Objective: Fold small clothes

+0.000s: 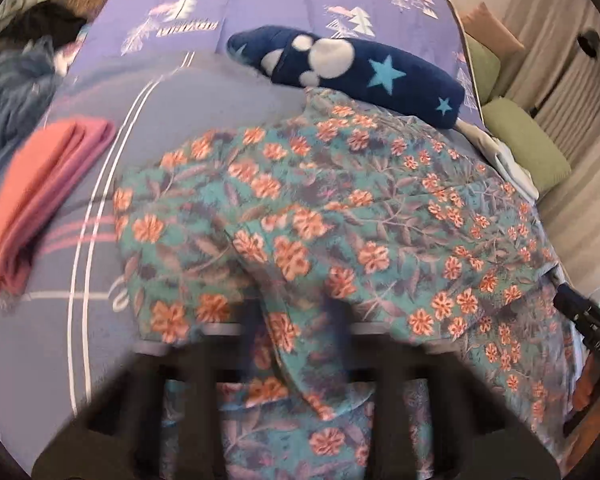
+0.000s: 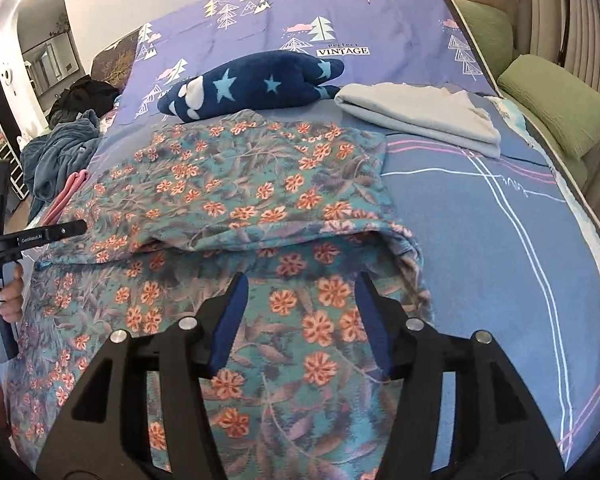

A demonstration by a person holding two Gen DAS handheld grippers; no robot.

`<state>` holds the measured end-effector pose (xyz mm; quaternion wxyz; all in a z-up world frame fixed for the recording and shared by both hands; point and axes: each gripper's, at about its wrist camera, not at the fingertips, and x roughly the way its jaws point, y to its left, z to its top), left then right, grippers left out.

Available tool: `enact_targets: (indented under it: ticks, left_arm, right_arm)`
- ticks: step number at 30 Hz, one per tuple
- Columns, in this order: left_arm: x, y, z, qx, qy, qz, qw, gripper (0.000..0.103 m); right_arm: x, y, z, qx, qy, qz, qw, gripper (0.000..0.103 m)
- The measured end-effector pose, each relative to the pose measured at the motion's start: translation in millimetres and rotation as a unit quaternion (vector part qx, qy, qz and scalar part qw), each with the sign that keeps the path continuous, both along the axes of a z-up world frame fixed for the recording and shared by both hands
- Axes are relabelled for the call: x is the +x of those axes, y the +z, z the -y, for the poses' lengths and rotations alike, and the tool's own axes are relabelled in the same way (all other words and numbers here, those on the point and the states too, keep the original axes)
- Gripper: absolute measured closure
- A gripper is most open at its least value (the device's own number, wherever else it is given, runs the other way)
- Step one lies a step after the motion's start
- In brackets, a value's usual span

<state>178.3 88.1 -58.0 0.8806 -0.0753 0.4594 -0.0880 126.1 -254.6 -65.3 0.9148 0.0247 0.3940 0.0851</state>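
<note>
A teal garment with orange flowers [image 2: 244, 196] lies on the bed, its far part folded over toward me. It fills the left wrist view [image 1: 340, 208]. My right gripper [image 2: 300, 280] is open, its blue pads [image 2: 232, 320] hovering over the garment's near layer, empty. My left gripper [image 1: 296, 320] is blurred; a fold of the flowered cloth passes between its fingers and hides the tips. The left gripper also shows at the left edge of the right wrist view [image 2: 52, 234]; the right gripper's black body shows at the right edge of the left wrist view [image 1: 592, 332].
A navy star-patterned plush [image 2: 256, 84] lies beyond the garment. A folded grey cloth [image 2: 420, 116] is at the back right, folded pink cloth [image 1: 40, 196] on the left, a blue towel heap [image 2: 56, 156] at the far left. Green cushions [image 2: 556, 108] line the bed's right edge.
</note>
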Motion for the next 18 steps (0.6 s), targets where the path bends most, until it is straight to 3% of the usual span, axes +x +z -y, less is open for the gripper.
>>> enact_targets:
  ticks: [2,6,9,13,14,15,16,18]
  left_arm:
    - [-1.7,14.5,-2.2,-0.021,0.003,0.019,0.9996,0.101]
    - [-13.7,77.1,-8.2,-0.036,0.009,0.107,0.9935,0.101]
    - [-15.5,104.3,-15.5,-0.013,0.019,0.143,0.9895,0.101]
    - [-6.4,79.2,-24.4,0.004,0.023,0.103,0.9944,0.096]
    - [-4.0,63.9,-25.4,0.013,0.027,0.080,0.9964,0.089]
    - [-2.2,50.9,-26.9,0.025,0.037,0.063,0.9970,0.069]
    - [-3.4,42.7,-28.4,0.036,0.045,0.058,0.9966,0.063]
    - [-4.0,22.7,-29.6,0.063,0.058,0.040,0.9956,0.063]
  right_arm:
    - [1.7,0.0,0.0,-0.008,0.002,0.002,1.000,0.046]
    - [10.9,-3.7,0.2,-0.010,0.000,-0.008,1.000,0.046]
    - [15.0,-6.0,-4.5,-0.002,0.007,-0.014,1.000,0.046]
    - [16.4,-10.3,-9.7,-0.007,0.014,-0.016,1.000,0.046]
    - [16.8,-11.9,-10.7,-0.007,0.014,-0.019,1.000,0.046]
    - [17.3,-13.8,-10.5,-0.008,0.013,-0.025,1.000,0.046]
    - [17.2,-14.6,-10.2,-0.009,0.012,-0.028,1.000,0.046]
    - [14.5,-13.3,-7.6,-0.008,0.014,-0.031,0.999,0.046]
